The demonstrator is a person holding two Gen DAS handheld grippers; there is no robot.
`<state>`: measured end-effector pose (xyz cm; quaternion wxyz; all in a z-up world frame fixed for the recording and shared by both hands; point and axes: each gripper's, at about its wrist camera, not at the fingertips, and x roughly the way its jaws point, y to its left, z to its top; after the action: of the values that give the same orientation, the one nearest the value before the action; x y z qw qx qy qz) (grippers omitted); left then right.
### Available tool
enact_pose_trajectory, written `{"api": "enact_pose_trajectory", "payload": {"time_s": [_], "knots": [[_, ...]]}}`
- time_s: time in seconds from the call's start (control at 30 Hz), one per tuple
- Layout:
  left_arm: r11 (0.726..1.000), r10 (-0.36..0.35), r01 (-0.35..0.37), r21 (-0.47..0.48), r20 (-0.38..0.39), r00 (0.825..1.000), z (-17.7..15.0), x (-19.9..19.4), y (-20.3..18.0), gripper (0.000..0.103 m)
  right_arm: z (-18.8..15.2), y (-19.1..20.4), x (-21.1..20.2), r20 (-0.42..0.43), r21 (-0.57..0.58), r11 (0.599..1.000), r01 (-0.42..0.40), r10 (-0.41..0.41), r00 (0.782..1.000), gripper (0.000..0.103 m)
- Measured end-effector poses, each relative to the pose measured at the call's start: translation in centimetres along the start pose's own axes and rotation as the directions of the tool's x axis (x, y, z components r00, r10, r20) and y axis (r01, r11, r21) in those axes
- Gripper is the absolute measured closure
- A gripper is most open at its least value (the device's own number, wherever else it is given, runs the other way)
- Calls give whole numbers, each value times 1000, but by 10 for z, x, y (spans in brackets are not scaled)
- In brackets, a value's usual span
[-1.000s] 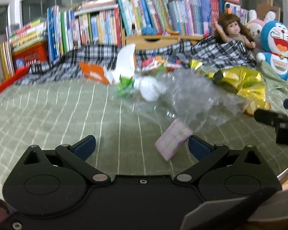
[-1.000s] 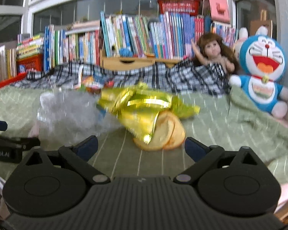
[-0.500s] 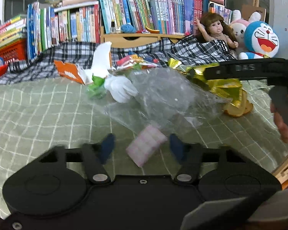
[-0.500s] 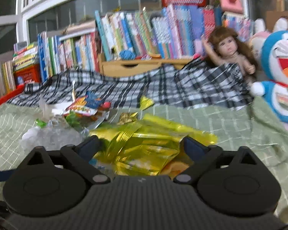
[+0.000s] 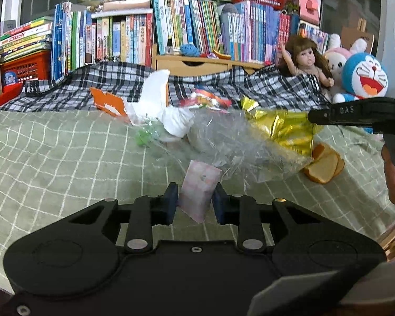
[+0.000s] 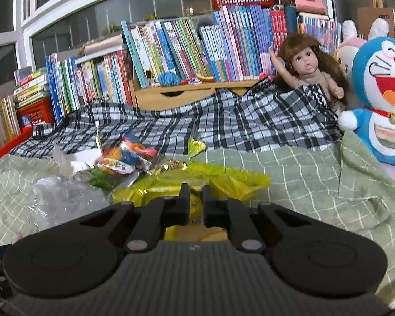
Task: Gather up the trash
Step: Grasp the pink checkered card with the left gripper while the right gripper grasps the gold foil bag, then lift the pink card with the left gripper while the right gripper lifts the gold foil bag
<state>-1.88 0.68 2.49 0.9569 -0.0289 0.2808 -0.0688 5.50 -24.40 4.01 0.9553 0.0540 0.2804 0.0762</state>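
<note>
Closing on the pink packet (image 5: 200, 189), the left tongs (image 5: 193, 200) work beside the clear bag (image 5: 234, 142); the right tongs (image 6: 196, 205) pinch the gold wrapper (image 6: 223, 181).

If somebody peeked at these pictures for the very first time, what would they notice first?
Probably the heap of trash in the middle of the green checked bed cover: a shiny gold wrapper, a crinkly clear plastic bag and a white tissue. Next, the toys at the back right: a blue cat plush beside a brown-haired doll. Up close, the left gripper is closing around a pink packet.
</note>
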Motion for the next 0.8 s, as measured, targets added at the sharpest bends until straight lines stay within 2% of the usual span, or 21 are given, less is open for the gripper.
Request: {"api": "enact_pose_trajectory", "payload": {"time_s": [0.03,0.1,0.17,0.2,0.23,0.3,0.4,0.47,0.57,0.63,0.7,0.8], "knots": [[1000,0,0,-1,4,1000,2,-2,1,77,1,0,-2,5,-1,1000,1,-1,1000,91],[1000,2,-2,-4,12,1000,6,-6,2,76,1,1,-5,20,5,1000,20,-20,1000,76],[1000,4,-4,-1,17,1000,7,-9,3,76,1,1,-2,37,6,999,34,-34,999,24],[1000,8,-8,3,17,1000,7,-9,3,74,2,0,1,42,6,1000,23,-23,999,15],[1000,15,-15,6,17,1000,7,-9,3,69,3,0,5,34,4,1000,8,-8,999,11],[1000,24,-25,17,13,1000,5,-9,4,59,5,7,15,0,-35,999,15,-15,1000,11],[999,34,-33,33,-7,999,-1,-5,4,56,4,23,35,-27,-139,989,55,-59,998,1],[999,40,-39,37,-17,999,-6,-3,5,53,4,29,49,-47,-166,984,60,-69,996,0],[999,27,-26,42,-32,999,-13,-1,8,47,3,32,63,-70,-176,982,61,-75,995,0],[999,5,-4,36,-34,999,-17,-3,12,34,3,33,67,-81,-171,984,51,-65,995,0],[999,-5,6,34,-22,1000,-21,-6,15,25,3,31,68,-89,-148,988,36,-50,995,3],[999,10,-9,47,-2,1000,-25,-12,19,21,3,27,65,-82,-122,992,26,-36,996,6]]}}
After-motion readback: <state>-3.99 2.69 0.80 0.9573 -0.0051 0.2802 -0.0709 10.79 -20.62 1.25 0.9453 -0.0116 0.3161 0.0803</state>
